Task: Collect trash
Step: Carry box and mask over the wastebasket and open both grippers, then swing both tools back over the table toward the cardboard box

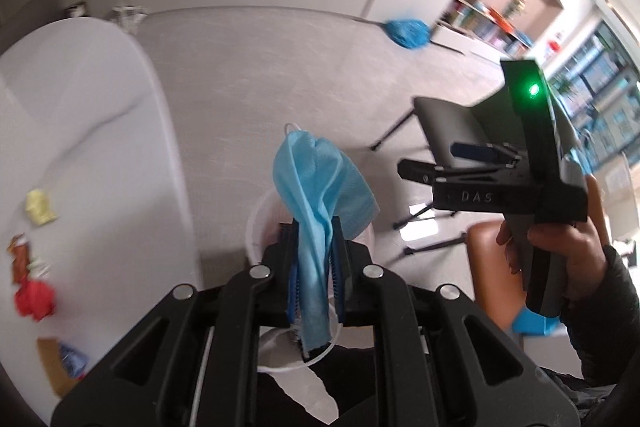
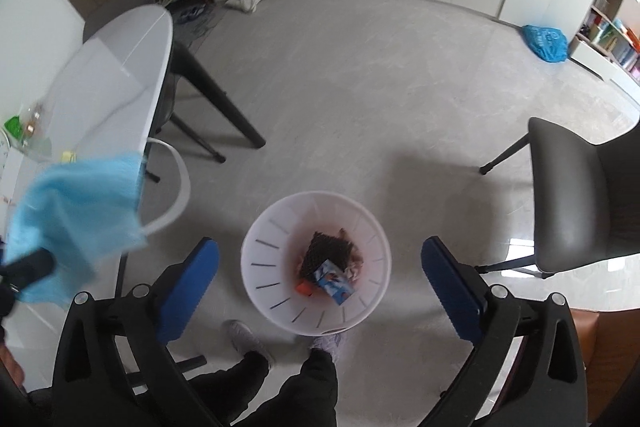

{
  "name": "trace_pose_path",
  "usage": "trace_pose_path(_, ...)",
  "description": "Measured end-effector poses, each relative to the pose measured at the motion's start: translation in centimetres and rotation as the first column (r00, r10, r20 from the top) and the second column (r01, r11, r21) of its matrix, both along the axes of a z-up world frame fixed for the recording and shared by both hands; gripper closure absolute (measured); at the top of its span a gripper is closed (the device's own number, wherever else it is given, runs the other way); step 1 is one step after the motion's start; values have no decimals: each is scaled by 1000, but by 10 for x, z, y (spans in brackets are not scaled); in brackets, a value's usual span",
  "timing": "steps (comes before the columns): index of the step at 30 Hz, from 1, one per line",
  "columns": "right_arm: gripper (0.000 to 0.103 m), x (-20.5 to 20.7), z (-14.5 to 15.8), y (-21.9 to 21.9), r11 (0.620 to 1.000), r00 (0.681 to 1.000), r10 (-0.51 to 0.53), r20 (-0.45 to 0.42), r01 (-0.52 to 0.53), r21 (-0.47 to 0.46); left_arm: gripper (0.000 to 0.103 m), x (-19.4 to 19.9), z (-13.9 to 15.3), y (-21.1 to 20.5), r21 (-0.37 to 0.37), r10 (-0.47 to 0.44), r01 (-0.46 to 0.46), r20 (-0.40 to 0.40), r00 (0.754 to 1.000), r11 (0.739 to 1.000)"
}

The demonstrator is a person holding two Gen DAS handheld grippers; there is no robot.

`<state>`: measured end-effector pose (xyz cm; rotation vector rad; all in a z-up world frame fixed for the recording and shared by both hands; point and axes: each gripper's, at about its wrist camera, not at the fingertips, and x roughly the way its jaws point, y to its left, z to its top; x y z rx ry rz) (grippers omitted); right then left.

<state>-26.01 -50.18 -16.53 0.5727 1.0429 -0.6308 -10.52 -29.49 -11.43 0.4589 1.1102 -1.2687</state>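
Observation:
My left gripper (image 1: 314, 227) is shut on a light blue face mask (image 1: 316, 179), which sticks up out of its blue pads. It hangs over the near rim of a white round waste bin (image 1: 256, 223) on the floor. In the right wrist view the mask (image 2: 76, 211) shows at the left, beside the bin (image 2: 256, 267). That bin holds a blue carton (image 2: 334, 281) and a dark crumpled piece (image 2: 326, 251). My right gripper (image 2: 320, 247) stands wide open above the bin with nothing between its pads. A hand holds it at the right of the left wrist view (image 1: 426, 159).
A white table (image 1: 80, 107) on the left carries a yellow wad (image 1: 38, 207), a red wad (image 1: 34, 301) and a brown wrapper (image 1: 20, 259). A grey chair (image 2: 568, 195) stands right of the bin. A blue bag (image 2: 546, 43) lies far back. The person's shoes (image 2: 248, 339) touch the bin.

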Motion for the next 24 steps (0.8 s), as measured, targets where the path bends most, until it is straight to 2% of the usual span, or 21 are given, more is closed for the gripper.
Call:
trace_pose_path(1,3,-4,1,-3,1000,1000,-5,0,5,-3,60,-4,-3,-6,5,-15,15,-8,1000,1000)
trace_pose_path(2,3,-8,3,-5,1000,1000,-12,1,12,-5,47,-7,-5,-10,10,-22,22,-11,1000,1000)
trace_pose_path(3,3,-10,4,-8,1000,1000,-16,2,16,-4,26,-9,-5,-14,9,-17,17,-3,1000,1000)
trace_pose_path(4,3,-14,5,-11,1000,1000,-20,2,20,-2,17,-12,-4,-16,3,-14,14,8,1000,1000)
trace_pose_path(6,3,-19,5,-15,1000,1000,-31,5,31,2,9,-15,0,-20,-4,-11,11,20,1000,1000)
trace_pose_path(16,3,-18,11,-11,1000,999,-19,30,19,9,8,-6,13,-9,9,97,-97,44,994,995)
trace_pose_path(24,3,-4,15,6,1000,999,24,36,-24,3,8,-1,17,6,-5,130,-130,49,990,991)
